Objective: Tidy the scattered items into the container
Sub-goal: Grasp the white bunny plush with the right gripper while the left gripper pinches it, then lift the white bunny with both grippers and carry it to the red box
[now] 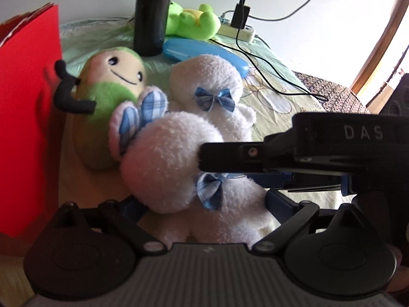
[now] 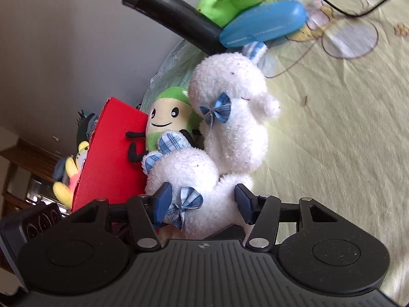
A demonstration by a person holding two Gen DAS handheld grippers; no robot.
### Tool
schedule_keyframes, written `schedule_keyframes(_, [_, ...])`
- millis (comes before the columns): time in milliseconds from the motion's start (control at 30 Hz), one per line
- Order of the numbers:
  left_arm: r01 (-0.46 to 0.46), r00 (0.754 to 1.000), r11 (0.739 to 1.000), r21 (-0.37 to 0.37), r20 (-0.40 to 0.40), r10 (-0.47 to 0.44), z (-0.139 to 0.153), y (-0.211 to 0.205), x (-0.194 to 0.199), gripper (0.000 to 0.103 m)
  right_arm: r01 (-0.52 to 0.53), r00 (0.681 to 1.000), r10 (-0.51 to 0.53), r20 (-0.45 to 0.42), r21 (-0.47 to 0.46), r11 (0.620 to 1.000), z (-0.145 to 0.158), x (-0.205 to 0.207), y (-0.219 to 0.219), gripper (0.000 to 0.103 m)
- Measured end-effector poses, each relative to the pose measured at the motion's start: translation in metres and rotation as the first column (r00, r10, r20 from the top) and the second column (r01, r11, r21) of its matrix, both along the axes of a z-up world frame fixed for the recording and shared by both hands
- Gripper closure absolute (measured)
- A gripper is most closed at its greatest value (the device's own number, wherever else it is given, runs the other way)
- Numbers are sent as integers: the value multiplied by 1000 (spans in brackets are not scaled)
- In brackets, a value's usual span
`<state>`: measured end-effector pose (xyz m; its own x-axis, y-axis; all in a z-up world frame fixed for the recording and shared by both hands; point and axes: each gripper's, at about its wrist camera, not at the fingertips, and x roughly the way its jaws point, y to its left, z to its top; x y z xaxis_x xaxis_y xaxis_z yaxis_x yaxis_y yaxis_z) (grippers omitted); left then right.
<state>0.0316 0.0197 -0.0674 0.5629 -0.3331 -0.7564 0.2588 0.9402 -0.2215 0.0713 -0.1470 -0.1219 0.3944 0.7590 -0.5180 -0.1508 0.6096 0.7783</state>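
Two grippers meet on one white plush lamb [image 2: 204,179]. The right gripper [image 2: 202,202] has its blue fingers [image 2: 161,199] set on either side of the lamb's lower body, near a blue plaid bow [image 2: 185,206]; the pads press into the fleece, so it is gripping the toy. Seen from the left wrist camera, the right gripper [image 1: 281,156] reaches in from the right side and its dark finger touches the lamb's [image 1: 166,158] round head. The left gripper [image 1: 204,204] has its own blue fingers [image 1: 278,202] spread around the same lamb's body; whether they squeeze it or only flank it cannot be told.

A second white lamb [image 1: 212,87] lies just behind the first, touching it, with a blue bow at its neck. Beside both, a green and cream smiling plush [image 1: 112,87] with black arms leans against the red container [image 1: 30,117], which stands at the left edge of the surface [image 2: 345,153]. More toys, yellow and dark, show inside the container [image 2: 112,153] in the right wrist view.

Farther back a blue case [image 1: 204,53] lies next to a black cylinder [image 1: 150,12], with a lime green plush [image 1: 194,23] behind it. A white power strip [image 1: 237,30] holding a black charger sits at the far edge, its cable trailing over the pale green patterned cloth.
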Motion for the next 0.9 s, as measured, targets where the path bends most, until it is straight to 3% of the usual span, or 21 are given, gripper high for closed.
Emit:
schedule_keyframes(167, [39,999,996,80,9,-40,-4,-12,3,1,-15,1000,15,-24,13,1000,-3,0,-1,44])
schedule_keyframes(367, [50,999,998,37,-18,-50,-1,-7,-2,3,-31,999,31,-35,-14,999,5,-9,-1,46])
schedule_keyframes(400, [61,998,997,37,-18,-60,0,-8,-7,3,-47,999,46,-28,-37,998,7,-13,1,51])
schedule_keyframes(533, [106,994,990,91,27,-109,8,-14,-33,6,-108,994,111,22,-125,986,17,-34,10,52])
schedule_keyframes(667, [125,990,984,126,52,-132,13,-12,-55,9,-132,991,135,14,-116,984,18,-54,12,52])
schedule_keyframes(900, [72,993,986,149,82,-85,25,14,-90,9,-223,971,232,62,-117,968,30,-75,32,53])
